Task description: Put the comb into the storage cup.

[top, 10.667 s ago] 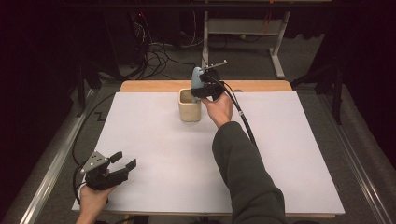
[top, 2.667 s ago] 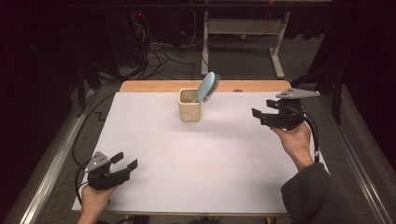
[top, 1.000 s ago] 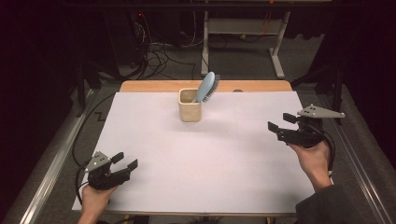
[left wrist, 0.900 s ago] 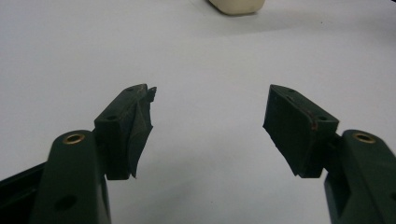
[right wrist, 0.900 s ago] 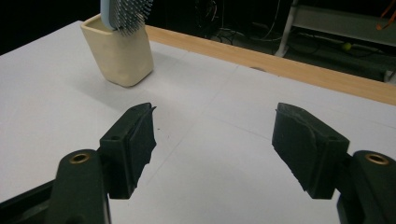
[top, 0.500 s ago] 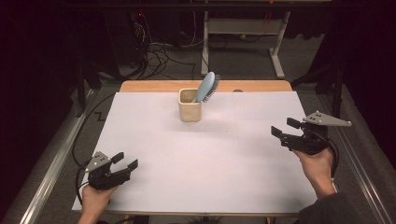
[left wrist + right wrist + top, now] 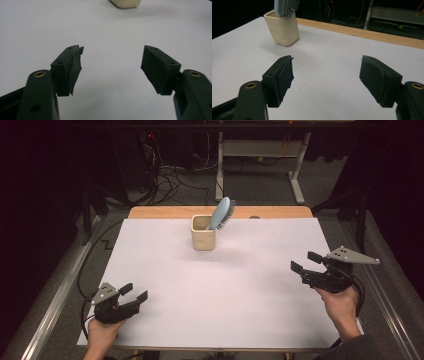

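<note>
Blue hairbrush [image 7: 220, 213] stands tilted in beige cup [image 7: 203, 239], far counter [image 7: 240, 290]. Left gripper [image 7: 134, 293] agape, empty. Right gripper [image 7: 305, 262] just widened, empty.

Hairbrush [image 7: 220, 213] in cup [image 7: 203, 239], table's [image 7: 240, 300] rear.

Setting: a lab or test room, dimly lit, set up as a recording station. A desk [image 7: 165, 270] is sitting under a plain white sheet, its wooden far edge showing bare. Loose black cables [image 7: 170, 175] are lying tangled on the grey floor [image 7: 260, 177] beyond the far edge. A white metal frame on feet [image 7: 260, 155] is standing behind them. Metal rails [image 7: 52, 307] are running along the left and right edges of the desk. Dark surroundings are closing in on all sides.
</note>
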Demonstrator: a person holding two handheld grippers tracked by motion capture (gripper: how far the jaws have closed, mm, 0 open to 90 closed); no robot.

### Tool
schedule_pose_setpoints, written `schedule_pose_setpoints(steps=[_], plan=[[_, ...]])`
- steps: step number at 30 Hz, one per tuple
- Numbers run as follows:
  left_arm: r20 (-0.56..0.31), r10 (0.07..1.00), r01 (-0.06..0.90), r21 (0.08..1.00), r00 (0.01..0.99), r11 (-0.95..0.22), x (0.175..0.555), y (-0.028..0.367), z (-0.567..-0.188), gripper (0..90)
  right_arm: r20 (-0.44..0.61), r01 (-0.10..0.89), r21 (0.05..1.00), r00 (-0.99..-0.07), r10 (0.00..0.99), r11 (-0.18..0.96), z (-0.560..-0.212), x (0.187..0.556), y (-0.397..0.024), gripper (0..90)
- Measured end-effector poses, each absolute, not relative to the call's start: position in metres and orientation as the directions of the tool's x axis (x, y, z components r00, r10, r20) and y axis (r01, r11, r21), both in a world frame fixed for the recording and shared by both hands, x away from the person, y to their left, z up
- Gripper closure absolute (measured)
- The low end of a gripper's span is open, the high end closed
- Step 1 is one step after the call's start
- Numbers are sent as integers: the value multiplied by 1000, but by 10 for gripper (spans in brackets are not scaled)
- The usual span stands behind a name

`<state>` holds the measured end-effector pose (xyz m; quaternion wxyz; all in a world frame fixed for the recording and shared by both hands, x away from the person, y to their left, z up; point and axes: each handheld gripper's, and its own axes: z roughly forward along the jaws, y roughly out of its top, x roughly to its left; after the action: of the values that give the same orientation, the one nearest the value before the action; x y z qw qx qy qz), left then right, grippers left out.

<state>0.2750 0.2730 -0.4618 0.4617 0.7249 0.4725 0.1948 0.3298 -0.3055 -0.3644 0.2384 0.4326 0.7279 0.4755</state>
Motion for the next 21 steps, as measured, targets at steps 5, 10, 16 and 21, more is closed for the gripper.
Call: schedule_pose_setpoints(steps=[5,10,16,21], plan=[[-154,865,505,854,477,-127,275,273,-462,329,72,403,900,-512,856,165,-369,326,-307,272],[-153,865,507,852,478,-129,275,273,-462,328,84,409,900,-508,857,154,-373,322,-310,270],[-152,865,503,854,479,-129,275,273,-462,334,96,416,898,-506,857,145,-380,316,-313,265],[-152,865,504,854,478,-128,275,273,-462,334,105,422,896,-504,857,138,-385,312,-316,263]])
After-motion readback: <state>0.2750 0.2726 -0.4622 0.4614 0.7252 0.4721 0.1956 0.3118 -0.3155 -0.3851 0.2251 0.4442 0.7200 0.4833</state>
